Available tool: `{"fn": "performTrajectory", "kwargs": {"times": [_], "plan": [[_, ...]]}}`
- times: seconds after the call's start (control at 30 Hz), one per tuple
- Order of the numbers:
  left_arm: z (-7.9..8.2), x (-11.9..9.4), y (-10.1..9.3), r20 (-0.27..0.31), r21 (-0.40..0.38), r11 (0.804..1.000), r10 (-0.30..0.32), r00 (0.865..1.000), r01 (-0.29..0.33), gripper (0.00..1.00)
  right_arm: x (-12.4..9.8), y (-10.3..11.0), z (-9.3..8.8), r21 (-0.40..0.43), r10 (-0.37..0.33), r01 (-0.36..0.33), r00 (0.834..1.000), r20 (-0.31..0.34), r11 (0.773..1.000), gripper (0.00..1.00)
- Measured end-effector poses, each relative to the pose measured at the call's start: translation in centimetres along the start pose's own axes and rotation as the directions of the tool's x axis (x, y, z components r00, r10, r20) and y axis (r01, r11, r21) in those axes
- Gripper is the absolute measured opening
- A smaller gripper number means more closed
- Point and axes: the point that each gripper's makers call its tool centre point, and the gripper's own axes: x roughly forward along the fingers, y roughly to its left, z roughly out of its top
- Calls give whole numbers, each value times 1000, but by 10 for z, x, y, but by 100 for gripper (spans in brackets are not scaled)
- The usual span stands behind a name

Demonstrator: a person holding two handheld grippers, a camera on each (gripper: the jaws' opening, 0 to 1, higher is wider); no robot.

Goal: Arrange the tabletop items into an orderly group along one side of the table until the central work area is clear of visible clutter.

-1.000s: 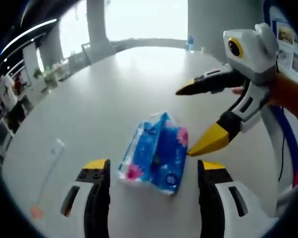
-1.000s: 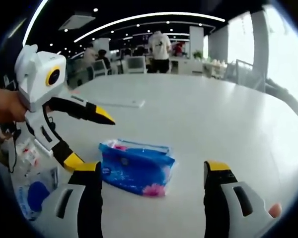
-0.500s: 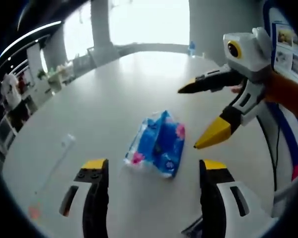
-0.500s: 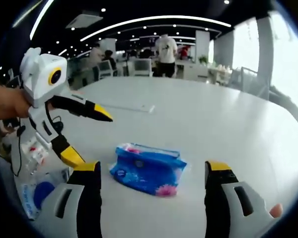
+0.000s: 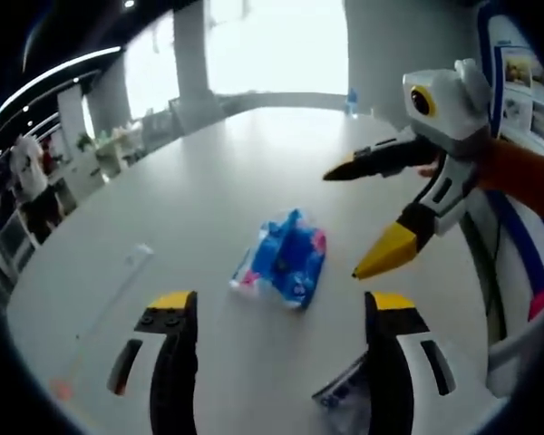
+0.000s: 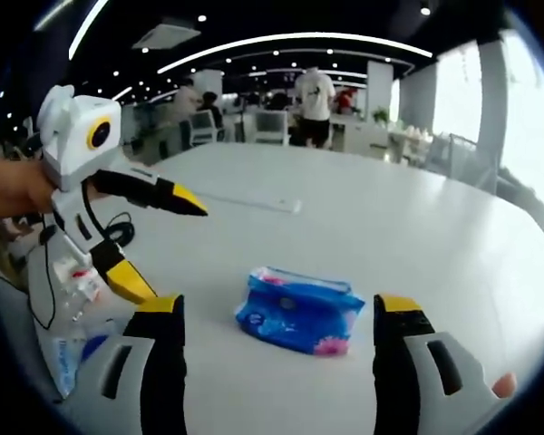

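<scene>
A blue tissue pack [image 5: 282, 261] with pink flowers lies flat on the white table [image 5: 199, 172]. My left gripper [image 5: 281, 303] stands open just short of the pack, touching nothing. The right gripper [image 5: 346, 222] enters from the right, open, its lower yellow tip a little to the right of the pack. In the right gripper view the same pack [image 6: 299, 314] lies ahead of my open right gripper [image 6: 279, 304], and the left gripper [image 6: 174, 252] hangs open to the pack's left over the table [image 6: 417, 227].
A thin white stick [image 5: 109, 299] with an orange end lies on the left; its far view [image 6: 254, 201] shows it behind the pack. A clear packet [image 5: 344, 399] lies near my left jaws. Small packets [image 6: 68, 272], a blue packet [image 6: 68, 358] and a black cable [image 6: 118, 236] sit at the table's edge. People [image 6: 315, 95] stand beyond.
Both cameras have drawn back from the tissue pack, which now looks smaller and farther off. A clear packet has come into the bottom of the left gripper view. Both grippers stay open.
</scene>
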Motion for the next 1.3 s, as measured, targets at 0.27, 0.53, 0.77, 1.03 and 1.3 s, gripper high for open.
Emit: {"fn": "performTrajectory", "kwargs": {"times": [0.27, 0.53, 0.77, 1.03, 1.3], "plan": [[-2, -33, 0, 30, -1, 1000, 26, 999, -26, 73, -8, 25, 11, -36, 26, -25, 1000, 11, 999, 85], [-1, -64, -7, 63, 0, 999, 50, 997, -50, 72, -15, 53, 19, -65, 53, -52, 998, 17, 997, 84], [-9, -90, -14, 84, -13, 998, 70, 994, -69, 71, -20, 77, 26, -96, 78, -76, 997, 23, 993, 84], [-21, -118, -20, 104, -37, 994, 104, 989, -101, 71, -22, 103, 26, -130, 113, -111, 994, 8, 985, 83], [-43, -136, -24, 98, -77, 989, 131, 987, -123, 70, -25, 129, 25, -169, 150, -149, 989, -7, 974, 83]]}}
